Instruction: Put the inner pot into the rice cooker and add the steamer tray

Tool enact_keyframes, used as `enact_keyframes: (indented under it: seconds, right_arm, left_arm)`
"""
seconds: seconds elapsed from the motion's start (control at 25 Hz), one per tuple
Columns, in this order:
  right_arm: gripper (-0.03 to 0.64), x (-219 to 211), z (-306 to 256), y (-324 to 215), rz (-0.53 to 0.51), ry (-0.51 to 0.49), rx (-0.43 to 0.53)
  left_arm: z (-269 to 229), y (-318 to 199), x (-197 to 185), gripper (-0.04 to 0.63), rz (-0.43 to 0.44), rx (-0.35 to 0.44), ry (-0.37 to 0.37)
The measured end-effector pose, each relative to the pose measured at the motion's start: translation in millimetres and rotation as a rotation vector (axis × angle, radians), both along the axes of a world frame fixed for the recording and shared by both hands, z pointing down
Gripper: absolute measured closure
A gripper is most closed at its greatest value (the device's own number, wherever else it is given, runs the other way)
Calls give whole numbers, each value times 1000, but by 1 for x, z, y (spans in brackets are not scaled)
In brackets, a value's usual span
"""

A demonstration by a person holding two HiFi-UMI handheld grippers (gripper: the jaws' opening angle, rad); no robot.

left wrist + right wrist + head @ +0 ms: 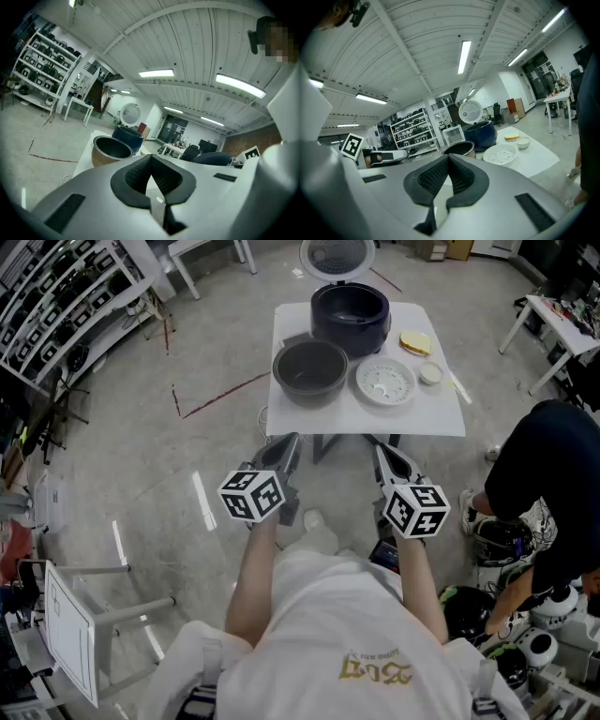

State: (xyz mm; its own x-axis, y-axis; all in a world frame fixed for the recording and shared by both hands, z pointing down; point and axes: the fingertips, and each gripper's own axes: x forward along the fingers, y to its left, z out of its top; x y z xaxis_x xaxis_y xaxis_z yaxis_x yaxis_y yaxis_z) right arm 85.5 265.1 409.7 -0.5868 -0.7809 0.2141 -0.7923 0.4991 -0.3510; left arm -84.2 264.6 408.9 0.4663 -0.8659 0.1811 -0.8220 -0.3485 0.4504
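Task not begun, I judge. Left gripper (290,440) and right gripper (380,447) hang side by side short of the counter (441,413), aimed at it, touching nothing. Left fingers (136,176) are pressed together and empty, and right fingers (433,180) are the same, likely a rest pose before the reach. Inner pot (310,368) sits on the counter's near left, just in front of the rice cooker (350,317). The cooker's lid (337,257) is up and its cavity is bare, so it is ready to take the pot. Steamer tray (384,382) lies flat just right of the pot and apart from it, laid out to go in second. Small bowl (430,373) sits beyond the tray, out of the way. Fingers must open before any grasp on the pot rim.
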Motion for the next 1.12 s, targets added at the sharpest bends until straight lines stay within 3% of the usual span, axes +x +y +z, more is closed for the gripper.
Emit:
enact_keyframes:
  seconds: [0.32,0.4,0.44,0.48,0.52,0.68,0.88,1.0,1.12]
  right_arm:
    - [609,-4,3,-6,-12,-9,-6]
    - [607,-7,1,-8,-20,-40,-9]
    - [583,-9,0,-9,-32,-55,-15]
    - [485,-11,0,-11,-46,-68,-23]
    - [434,-12,-1,-13,-52,-81,-32]
    - [425,-10,1,-25,-25,-115,-41]
    - [416,-12,12,-41,-25,-118,-81]
    - [416,-22,17,-50,-19,-112,-100]
    - [417,-32,26,-73,-10,-103,-120]
  left_arm:
    - [-2,-5,-9,578,-23,4,8]
    - [-7,-6,-18,576,-58,27,48]
    - [-10,-8,-24,527,-83,36,86]
    - [-11,-10,-30,419,-104,36,119]
    - [-10,-11,-35,379,-120,29,130]
    - [1,-18,-47,374,-153,-7,57]
    - [9,-31,-52,370,-168,-18,35]
    - [12,-41,-64,388,-176,-13,-30]
    - [21,-67,-76,388,-172,-25,-12]
